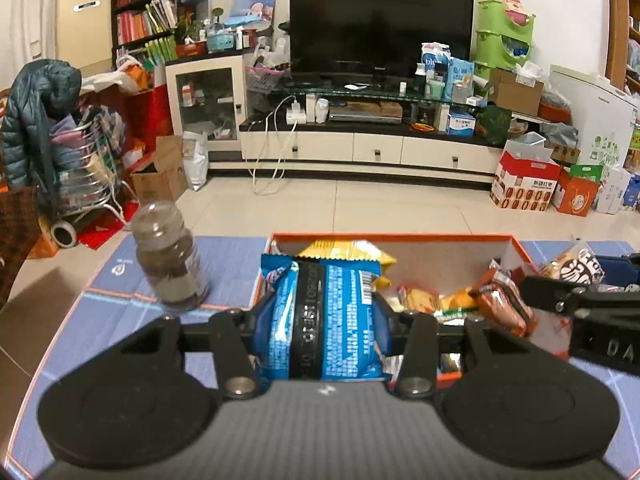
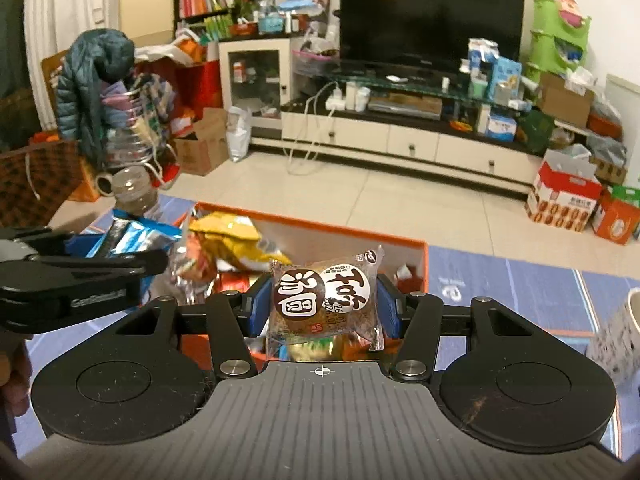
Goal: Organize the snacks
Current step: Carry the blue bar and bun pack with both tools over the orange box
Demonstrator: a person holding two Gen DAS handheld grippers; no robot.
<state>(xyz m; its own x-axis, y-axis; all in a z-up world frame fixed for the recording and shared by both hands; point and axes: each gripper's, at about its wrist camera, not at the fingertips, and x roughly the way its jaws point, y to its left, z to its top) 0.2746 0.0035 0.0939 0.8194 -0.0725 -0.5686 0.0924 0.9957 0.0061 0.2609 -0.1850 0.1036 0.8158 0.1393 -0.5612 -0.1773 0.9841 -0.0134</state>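
Observation:
My left gripper (image 1: pixel 326 316) is shut on a blue snack packet (image 1: pixel 332 320), held upright above the orange box (image 1: pixel 392 237). The box holds several snacks, among them a yellow bag (image 1: pixel 348 250) and a brown wrapped bar (image 1: pixel 504 304). My right gripper (image 2: pixel 324 308) is shut on a clear-wrapped brown pastry (image 2: pixel 326 300) with large brown and white characters, also raised over the orange box (image 2: pixel 360 232). The left view shows the right gripper (image 1: pixel 560 292) at the right edge with the pastry (image 1: pixel 576 266). The right view shows the left gripper (image 2: pixel 132 256) and blue packet (image 2: pixel 140 236) at the left.
A small jar of brown powder (image 1: pixel 170 256) stands on the blue mat (image 1: pixel 224 256) left of the box. A speckled white cup (image 2: pixel 618 336) sits at the right edge of the blue mat (image 2: pixel 520 280). Beyond the table are tiled floor, a TV stand and cardboard boxes.

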